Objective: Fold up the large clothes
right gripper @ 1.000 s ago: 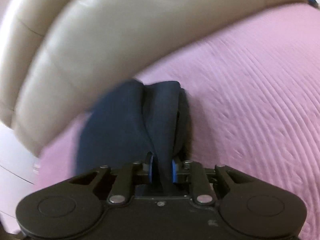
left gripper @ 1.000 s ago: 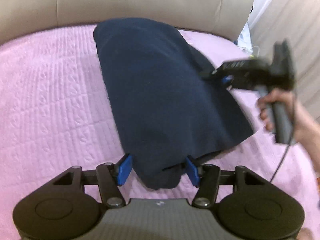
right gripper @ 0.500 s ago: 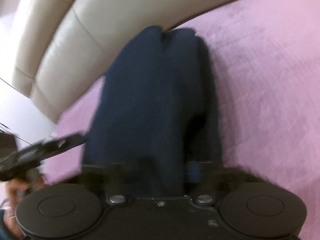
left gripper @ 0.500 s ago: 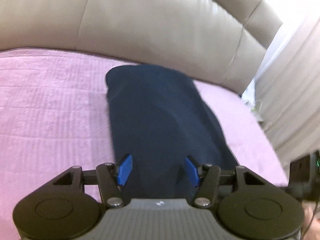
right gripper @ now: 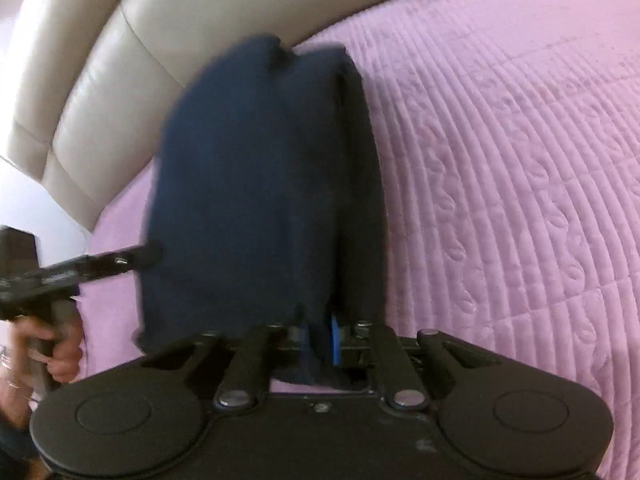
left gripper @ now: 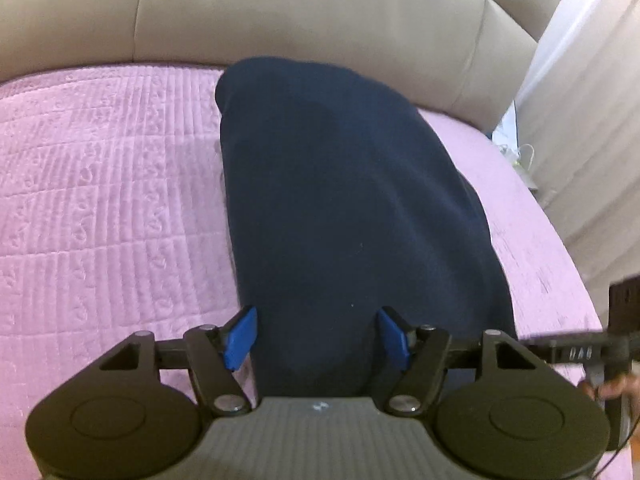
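A folded navy garment (left gripper: 352,208) lies on a pink quilted bedspread (left gripper: 104,200) against a beige padded headboard (left gripper: 280,12). The left gripper (left gripper: 316,336) has just widened, its blue pads (left gripper: 240,336) clear of the cloth, while the right gripper (right gripper: 320,340) pinches the garment's near edge.

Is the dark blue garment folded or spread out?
Folded. The garment lies as a narrow, thick bundle on the pink quilt, and stacked layers show along its edge in the right wrist view.
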